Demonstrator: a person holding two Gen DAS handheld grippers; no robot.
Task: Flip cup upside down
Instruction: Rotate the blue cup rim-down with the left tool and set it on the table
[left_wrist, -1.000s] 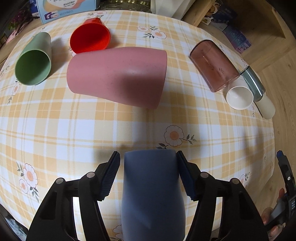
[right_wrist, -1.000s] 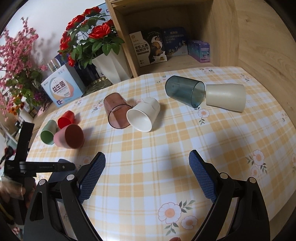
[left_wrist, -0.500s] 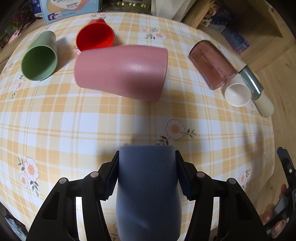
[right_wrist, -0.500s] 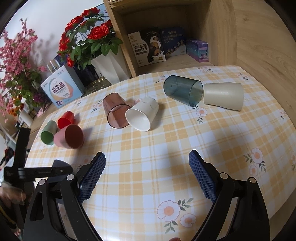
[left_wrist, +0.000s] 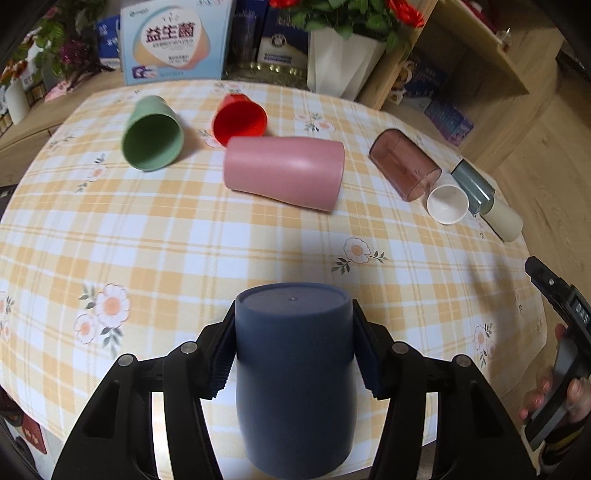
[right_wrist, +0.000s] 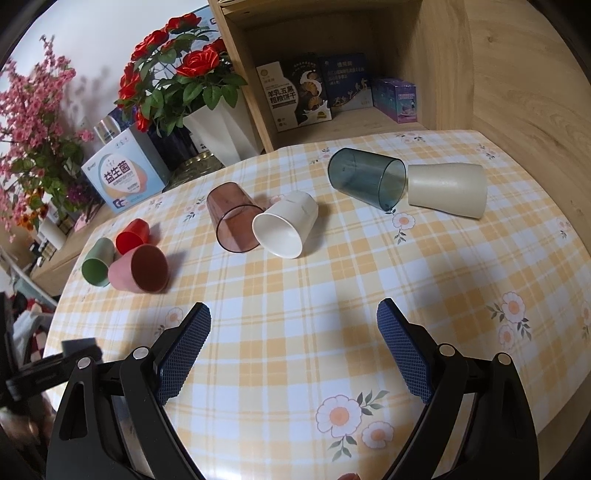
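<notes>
My left gripper (left_wrist: 291, 354) is shut on a dark blue cup (left_wrist: 295, 376). The cup's closed base points away from the camera and slightly up, over the near part of the checked tablecloth (left_wrist: 184, 251). Its open end is hidden below the frame edge. My right gripper (right_wrist: 293, 350) is open and empty above the near right part of the table. The blue cup does not show in the right wrist view.
Cups lie on their sides: green (left_wrist: 153, 138), red (left_wrist: 240, 120), pink (left_wrist: 284, 171), clear brown (left_wrist: 404, 170), white (left_wrist: 447, 203), clear grey-blue (right_wrist: 365, 179), cream (right_wrist: 447, 188). A white vase of roses (right_wrist: 221, 129), a box (right_wrist: 123, 177) and a wooden shelf (right_wrist: 332, 110) stand behind.
My left gripper closed on the blue cup, lifted it and tilted it so its base now faces forward and up. The right gripper stayed open and nearly still.
</notes>
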